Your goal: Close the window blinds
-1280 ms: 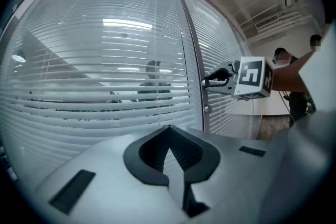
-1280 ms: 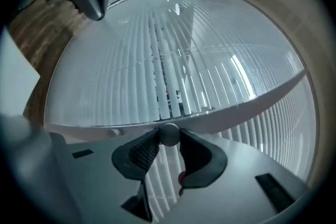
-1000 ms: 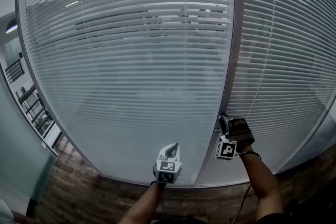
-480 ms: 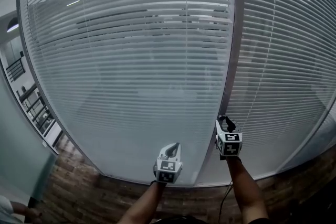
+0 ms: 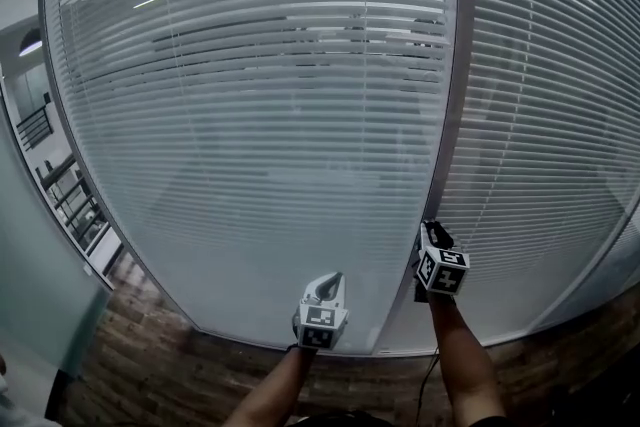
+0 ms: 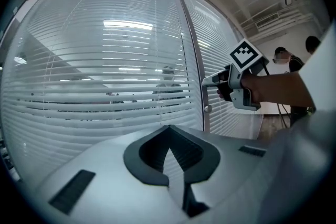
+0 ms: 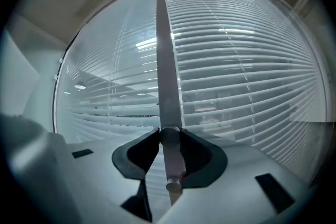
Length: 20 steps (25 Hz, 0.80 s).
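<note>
White slatted blinds (image 5: 260, 115) hang behind glass in two panes, split by a grey mullion (image 5: 452, 85). My right gripper (image 5: 432, 233) points level at that mullion (image 7: 164, 60). Its jaws have just been closing and now press from both sides on a small round blind knob (image 7: 169, 137). From the left gripper view the right gripper (image 6: 208, 81) meets the mullion (image 6: 191, 60) just above a second small knob (image 6: 208, 109). My left gripper (image 5: 325, 283) hovers before the left pane, shut (image 6: 169, 128) on nothing. The slats (image 7: 236, 76) are tilted, with room outlines showing between them.
A brick sill (image 5: 150, 335) runs below the glass. A stair railing (image 5: 60, 195) shows at the left. A person (image 6: 286, 60) stands far right in the left gripper view. The right pane's blinds (image 5: 550, 95) continue past the mullion.
My right gripper has rolled around at the mullion: its marker cube, first hanging low beside the hand, now faces up above the forearm. The left gripper has not moved.
</note>
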{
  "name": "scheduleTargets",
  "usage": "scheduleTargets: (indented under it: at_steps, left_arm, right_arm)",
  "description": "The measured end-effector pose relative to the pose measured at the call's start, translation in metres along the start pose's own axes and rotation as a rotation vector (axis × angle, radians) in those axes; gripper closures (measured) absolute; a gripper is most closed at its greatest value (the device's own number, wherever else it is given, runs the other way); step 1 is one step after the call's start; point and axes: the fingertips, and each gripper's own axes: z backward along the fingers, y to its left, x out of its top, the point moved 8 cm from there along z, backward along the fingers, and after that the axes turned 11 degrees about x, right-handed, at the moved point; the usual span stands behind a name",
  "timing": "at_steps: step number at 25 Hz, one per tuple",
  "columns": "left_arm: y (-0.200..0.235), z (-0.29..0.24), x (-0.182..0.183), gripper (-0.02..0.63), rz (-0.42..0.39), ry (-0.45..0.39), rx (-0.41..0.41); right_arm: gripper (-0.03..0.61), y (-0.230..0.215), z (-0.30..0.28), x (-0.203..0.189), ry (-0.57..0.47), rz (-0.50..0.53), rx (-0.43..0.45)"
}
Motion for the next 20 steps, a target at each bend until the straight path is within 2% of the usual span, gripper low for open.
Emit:
scheduleTargets:
  at_steps: [2,5,9,13,20]
  left_arm:
    - [0.001,0.0,-0.001,0.612,0.003,0.0,0.001]
    - [0.0,0.001,-0.001,0.612,0.007,0.002,-0.003]
    - [0.0,0.003,-0.002,0.612,0.0,0.008,-0.007]
    - [0.001,0.002,-0.004,0.612,0.0,0.009,-0.006]
    - [-0.003,0.004,-0.001,0.612,-0.003,0.005,-0.02]
  right_arm:
    - [0.449,0.001,0.0,0.001,0.022,0.036,-0.001]
    - [0.451,0.009,0.0,0.007,0.067,0.21,-0.008]
    - [0.451,0.022,0.003,0.012,0.163,0.568,-0.019]
    - [0.451,0.023,-0.002,0.002,0.253,0.874,-0.022]
    - [0.451,0.033,-0.003,-0.009,0.403,1.539,-0.045]
